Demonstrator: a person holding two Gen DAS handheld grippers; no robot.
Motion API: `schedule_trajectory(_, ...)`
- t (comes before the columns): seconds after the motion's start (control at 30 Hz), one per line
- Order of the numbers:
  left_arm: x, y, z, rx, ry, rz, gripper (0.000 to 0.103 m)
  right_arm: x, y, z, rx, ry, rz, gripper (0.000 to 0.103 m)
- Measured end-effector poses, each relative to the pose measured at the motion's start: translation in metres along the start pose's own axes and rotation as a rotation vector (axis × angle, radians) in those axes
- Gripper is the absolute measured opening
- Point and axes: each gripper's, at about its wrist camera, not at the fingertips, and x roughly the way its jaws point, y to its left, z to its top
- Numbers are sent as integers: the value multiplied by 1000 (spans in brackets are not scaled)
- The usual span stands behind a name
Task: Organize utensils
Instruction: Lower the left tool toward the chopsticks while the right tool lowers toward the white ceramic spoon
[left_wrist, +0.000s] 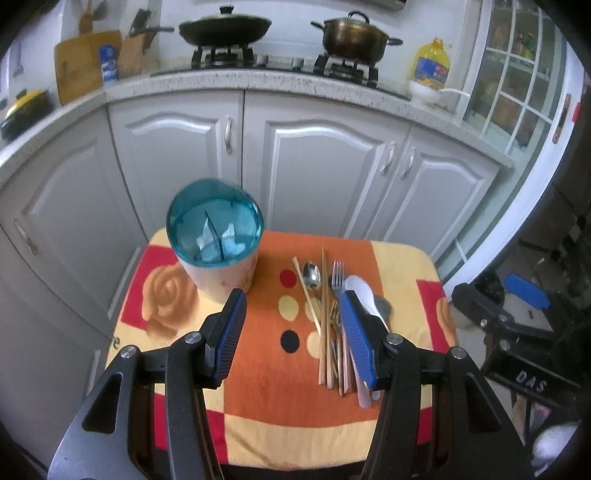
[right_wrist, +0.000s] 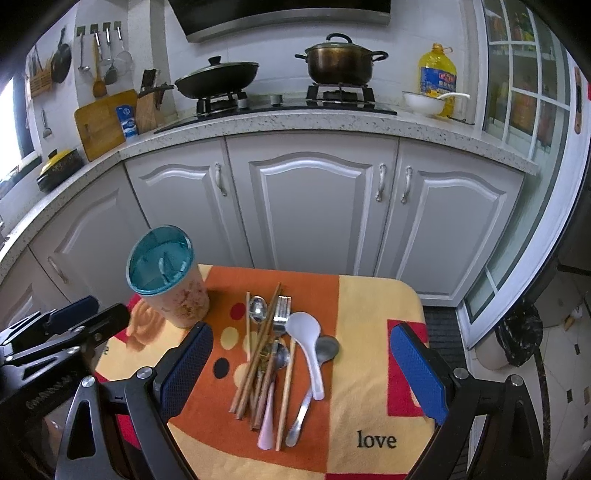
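A pile of utensils lies on the cloth-covered small table (right_wrist: 369, 369): wooden chopsticks (right_wrist: 258, 354), a metal fork (right_wrist: 282, 314), metal spoons (right_wrist: 257, 308) and a white plastic spoon (right_wrist: 308, 339). The pile also shows in the left wrist view (left_wrist: 332, 314). A utensil holder with a teal divided top (left_wrist: 214, 229) stands at the table's back left, also in the right wrist view (right_wrist: 162, 266). My left gripper (left_wrist: 293, 302) is open and empty, between holder and pile. My right gripper (right_wrist: 301, 339) is open and empty above the pile.
White kitchen cabinets (right_wrist: 314, 206) stand behind the table. The counter holds a wok (right_wrist: 218, 79), a pot (right_wrist: 340, 62), an oil bottle (right_wrist: 437, 79), a white bowl (right_wrist: 423, 103) and a cutting board (right_wrist: 103, 122). A glass door (right_wrist: 524, 92) is at the right.
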Motion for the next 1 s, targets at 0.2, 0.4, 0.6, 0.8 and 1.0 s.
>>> schedule_trajectory(0.2, 22, 6, -8, -24, 59, -12, 52, 30, -22, -14, 11, 51, 15, 97)
schedule_trajectory(0.4, 51, 3, -18, -20, 135, -40, 52, 62, -34, -33, -2, 113, 60, 90)
schedule_trajectory(0.6, 87, -4, -25, -5, 203, -74, 52, 104, -39, -40, -18, 183, 118, 74)
schedule_trajectory(0.8, 128, -13, -28, 31, 265, -93, 40, 137, -42, -41, -17, 225, 179, 64)
schedule_trajectory(1.0, 171, -16, -20, 37, 320, -105, 24, 167, -51, -34, 35, 262, 239, 53)
